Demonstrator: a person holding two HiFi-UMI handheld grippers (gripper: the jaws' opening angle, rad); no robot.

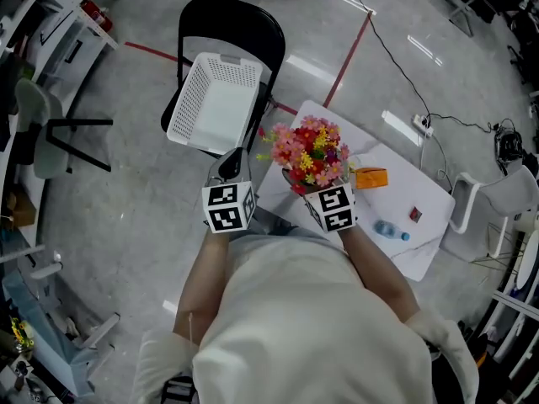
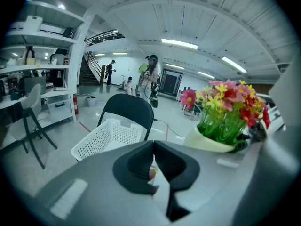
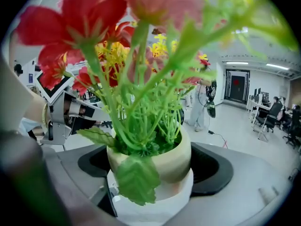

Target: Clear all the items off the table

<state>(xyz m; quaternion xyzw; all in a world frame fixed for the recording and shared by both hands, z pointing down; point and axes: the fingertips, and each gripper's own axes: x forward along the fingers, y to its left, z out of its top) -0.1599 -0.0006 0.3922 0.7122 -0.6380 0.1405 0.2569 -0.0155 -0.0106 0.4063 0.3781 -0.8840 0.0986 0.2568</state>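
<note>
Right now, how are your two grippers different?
The left gripper's jaws are pressed together with nothing in them. The right gripper's jaws are spread around a flower pot, gripping it. The left gripper points toward the white basket on the chair, while the right gripper is at the table's edge. Both carry marker cubes.

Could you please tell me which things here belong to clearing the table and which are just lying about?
Part of the job: potted flowers, held in the right claw; orange packet, water bottle and small red item on the table; white basket, probably the drop-off.

Just lying about: power strip on the floor; fire extinguisher; grey chair.
</note>
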